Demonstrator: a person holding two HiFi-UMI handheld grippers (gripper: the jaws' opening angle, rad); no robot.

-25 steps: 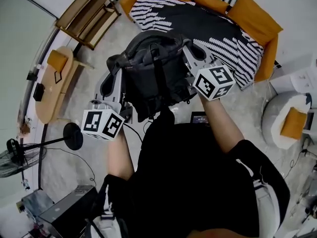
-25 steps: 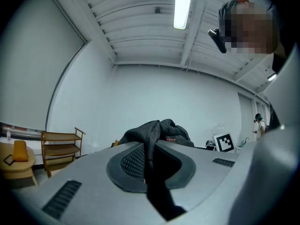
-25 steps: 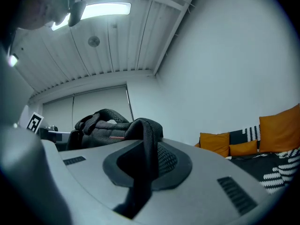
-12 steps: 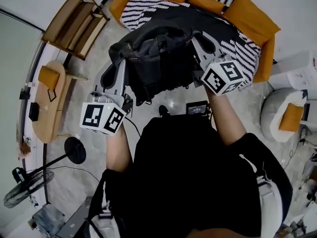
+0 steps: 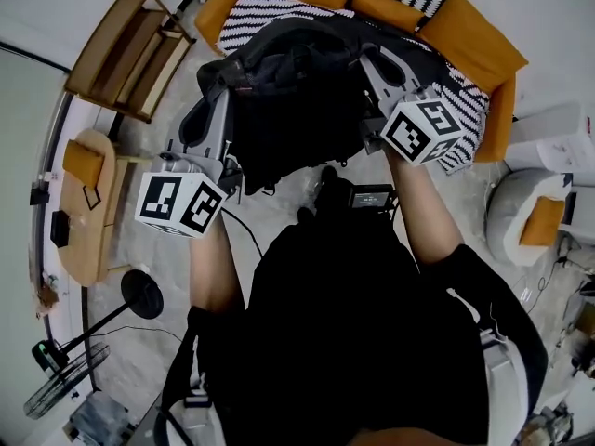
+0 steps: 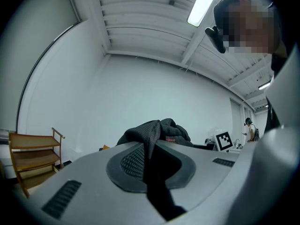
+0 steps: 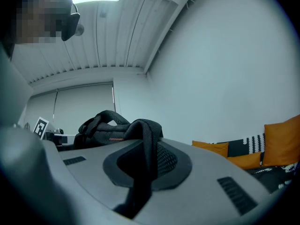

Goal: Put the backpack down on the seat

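The backpack is pinched by its 2 mesh straps, 1 in the left gripper and 1 in the right gripper. Within the last second it has been carried farther, and it is now held above the near edge of the sofa seat. Lowering is judged to remain.

I've carried the backpack up the frame over the last second. It hung over bare floor near the centre, and now its top overlaps the front edge of the sofa at the upper middle. The left gripper and right gripper have risen with it. The fan has slid toward the lower left corner, and the black box on the floor shows more fully.
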